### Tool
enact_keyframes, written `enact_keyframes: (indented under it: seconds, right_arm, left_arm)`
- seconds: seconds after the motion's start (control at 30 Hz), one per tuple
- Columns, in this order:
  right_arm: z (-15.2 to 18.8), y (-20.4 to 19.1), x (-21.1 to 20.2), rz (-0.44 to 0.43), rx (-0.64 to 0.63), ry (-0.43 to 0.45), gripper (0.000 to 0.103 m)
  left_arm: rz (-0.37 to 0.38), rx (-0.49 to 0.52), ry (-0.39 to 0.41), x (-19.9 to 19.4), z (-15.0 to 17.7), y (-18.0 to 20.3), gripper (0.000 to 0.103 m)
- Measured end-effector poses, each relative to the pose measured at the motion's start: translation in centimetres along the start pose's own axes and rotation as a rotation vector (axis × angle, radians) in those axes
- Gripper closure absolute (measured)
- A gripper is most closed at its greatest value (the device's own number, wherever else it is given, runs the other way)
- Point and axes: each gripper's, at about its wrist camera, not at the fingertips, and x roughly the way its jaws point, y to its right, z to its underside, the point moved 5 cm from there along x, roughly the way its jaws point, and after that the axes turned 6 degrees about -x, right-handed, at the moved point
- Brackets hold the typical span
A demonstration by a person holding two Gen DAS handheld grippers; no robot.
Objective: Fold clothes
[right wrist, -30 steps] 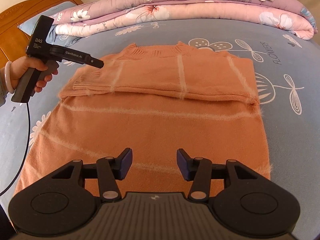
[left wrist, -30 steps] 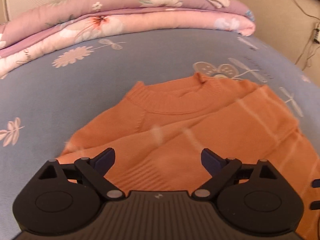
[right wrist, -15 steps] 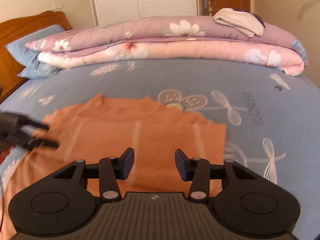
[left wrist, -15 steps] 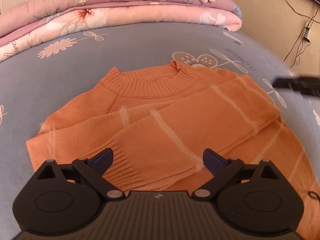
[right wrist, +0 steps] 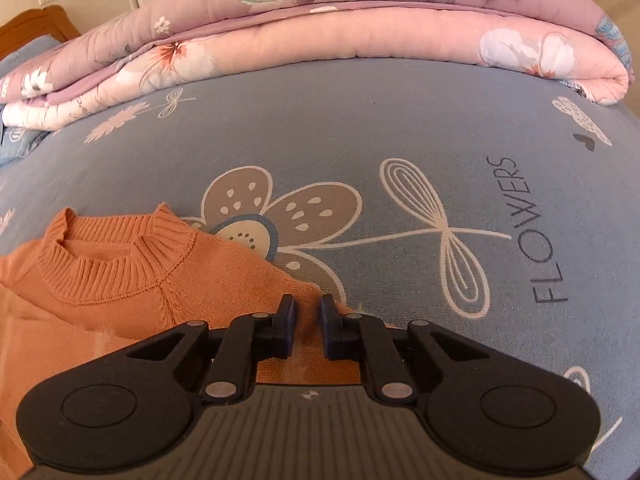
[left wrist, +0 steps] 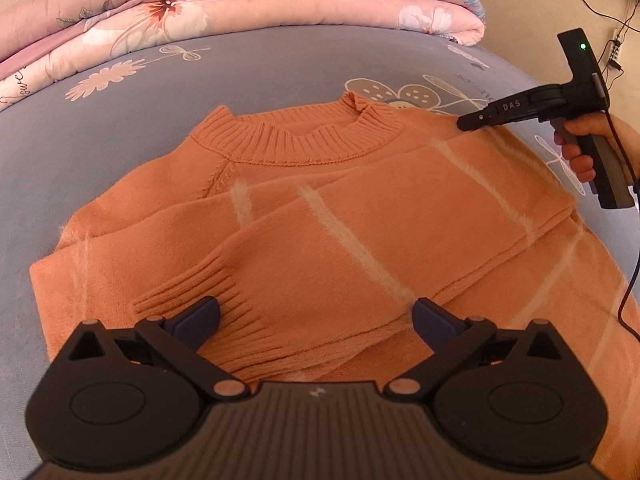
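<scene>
An orange knit sweater (left wrist: 340,216) with pale stripes lies flat on the blue floral bed sheet (left wrist: 120,132), collar away from me, one sleeve folded across the chest. Its ribbed cuff (left wrist: 224,280) lies just ahead of my left gripper (left wrist: 316,308), whose jaws are opening wide above the cloth and hold nothing. My right gripper (right wrist: 308,304) sits at the sweater's (right wrist: 100,280) right shoulder; its jaws are closing, and shoulder fabric fills the narrow gap between them. The left wrist view shows that right gripper (left wrist: 462,124) from the side, held by a hand (left wrist: 580,148).
Folded pink and purple floral quilts (right wrist: 320,20) are stacked along the far side of the bed, with a pale garment on top. A wooden headboard (right wrist: 36,24) stands at the far left. A black cable (left wrist: 630,272) hangs from the right gripper. Bare sheet (right wrist: 400,128) lies beyond the collar.
My right gripper swept from the sweater's lower body to its right shoulder and narrowed its jaws onto the fabric. The left gripper sank slightly toward the folded sleeve and opened a little wider.
</scene>
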Motion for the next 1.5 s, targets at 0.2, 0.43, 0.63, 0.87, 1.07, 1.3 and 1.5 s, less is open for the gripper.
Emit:
enact_keyframes:
  seconds: [0.2, 0.43, 0.63, 0.87, 1.07, 1.3, 1.5]
  right_arm:
    - [0.7, 2.1, -1.4, 0.043, 0.073, 0.004, 0.088]
    - [0.3, 1.3, -2.2, 0.098, 0.027, 0.01, 0.084]
    - [0.6, 1.1, -1.8, 0.123, -0.009, -0.045, 0.078]
    - [4.2, -4.8, -14.0, -0.05, -0.064, 0.051, 0.061]
    - [12.7, -8.8, -25.2, -0.073, -0.146, 0.018, 0.053]
    - [20.4, -11.4, -32.5, -0.079, -0.047, -0.003, 0.044]
    - [28.6, -15.0, -29.0, -0.112, 0.039, -0.113, 0.044]
  left_arm:
    - [0.005, 0.009, 0.009, -0.1, 0.1, 0.0, 0.001]
    - [0.01, 0.002, 0.002, 0.0, 0.1, -0.1, 0.001]
    - [-0.002, -0.007, -0.006, -0.2, -0.1, 0.0, 0.001]
    - [0.0, -0.043, 0.003, -7.2, 1.5, 1.9, 0.001]
    - [-0.019, -0.087, -0.072, -15.0, 8.0, 3.9, 0.001]
    - [0.05, -0.144, -0.098, -20.6, 15.6, 8.6, 0.001]
    - [0.073, -0.205, -0.126, -18.3, 22.4, 10.2, 0.001]
